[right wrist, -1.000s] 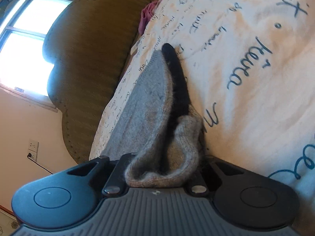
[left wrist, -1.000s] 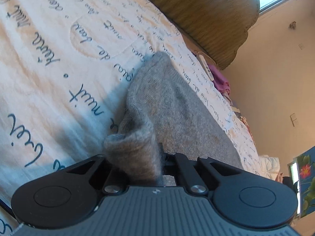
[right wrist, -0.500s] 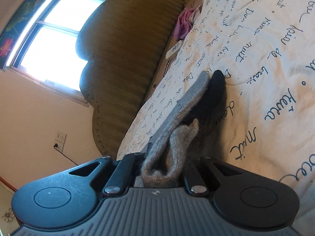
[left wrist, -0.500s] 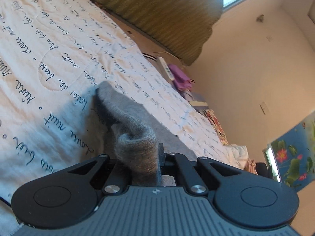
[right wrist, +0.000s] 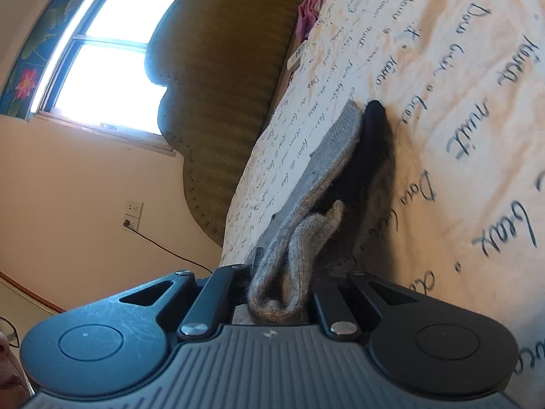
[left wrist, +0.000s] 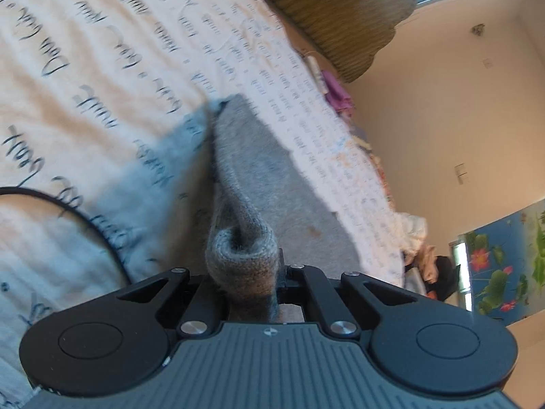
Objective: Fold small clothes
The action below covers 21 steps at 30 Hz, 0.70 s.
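A small grey knitted garment (left wrist: 259,184) lies stretched over the white bedspread with dark script (left wrist: 102,68). My left gripper (left wrist: 245,272) is shut on one bunched ribbed edge of it; the fingertips are buried in the knit. My right gripper (right wrist: 282,293) is shut on another bunched edge of the same grey garment (right wrist: 327,156), which runs away from it in a taut band. A black part (right wrist: 371,136) shows under the far end. The garment is lifted a little off the bedspread (right wrist: 460,102) near both grippers.
A brown padded headboard (right wrist: 221,85) stands at the bed's far end under a bright window (right wrist: 109,54). Pink cloth (left wrist: 335,92) and a white remote (right wrist: 295,55) lie by the headboard. A black cable (left wrist: 68,211) lies on the bedspread at left. More clothes (left wrist: 419,235) sit at the bed's right end.
Both grippers keep their hold on the grey garment. The left view has swung, showing more bedspread and the black cable. The garment looks more stretched out between the grippers.
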### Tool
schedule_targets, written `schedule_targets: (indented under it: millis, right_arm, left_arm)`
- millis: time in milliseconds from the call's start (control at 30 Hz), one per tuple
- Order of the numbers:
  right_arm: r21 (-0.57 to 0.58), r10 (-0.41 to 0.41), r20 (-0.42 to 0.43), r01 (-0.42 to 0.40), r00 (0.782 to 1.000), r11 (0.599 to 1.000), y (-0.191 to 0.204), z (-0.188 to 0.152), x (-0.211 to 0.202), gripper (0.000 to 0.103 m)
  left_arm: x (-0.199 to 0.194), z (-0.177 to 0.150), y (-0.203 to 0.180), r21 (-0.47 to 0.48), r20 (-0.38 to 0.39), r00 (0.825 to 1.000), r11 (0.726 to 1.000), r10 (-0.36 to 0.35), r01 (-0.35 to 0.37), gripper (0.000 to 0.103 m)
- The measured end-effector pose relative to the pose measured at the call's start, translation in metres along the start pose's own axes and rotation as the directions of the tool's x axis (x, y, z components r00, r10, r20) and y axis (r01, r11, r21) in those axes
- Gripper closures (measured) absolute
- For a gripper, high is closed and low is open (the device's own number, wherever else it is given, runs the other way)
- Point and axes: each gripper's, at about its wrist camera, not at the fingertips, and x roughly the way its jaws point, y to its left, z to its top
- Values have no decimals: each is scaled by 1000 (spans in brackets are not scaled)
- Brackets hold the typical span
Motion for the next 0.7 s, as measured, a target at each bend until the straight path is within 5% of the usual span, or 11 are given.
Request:
schedule_targets:
  millis: [133, 200, 267, 333, 400, 500, 700]
  right_arm:
    - [49, -113, 18, 112, 993, 993, -28, 1, 4, 94]
    - [39, -205, 3, 205, 979, 978, -31, 4, 4, 87]
    - [-28, -234, 30, 235, 972, 972, -21, 6, -5, 74]
    - [-155, -258, 139, 278, 956, 948, -4, 11, -23, 36]
    - [-264, -233, 240, 295, 942, 919, 13, 24, -31, 23]
    - [-407, -218, 231, 298, 948, 863, 36, 60, -3, 23]
    - [-616, -444, 150, 435, 883, 657, 45, 117, 116, 25]
  left_arm:
    - [16, 5, 24, -16, -46, 992, 993, 116, -116, 79]
    - [9, 7, 25, -9, -30, 992, 993, 119, -119, 73]
    - [-9, 13, 15, 60, 31, 988, 986, 153, -155, 51]
    - [-33, 23, 2, 119, 152, 972, 972, 181, -200, 25]
    - [-48, 35, -12, 165, 261, 948, 959, 182, -230, 24]
    - [-39, 55, -42, 257, 326, 932, 934, 157, -247, 22]
    - [58, 90, -84, 418, 383, 880, 798, 279, -435, 20]
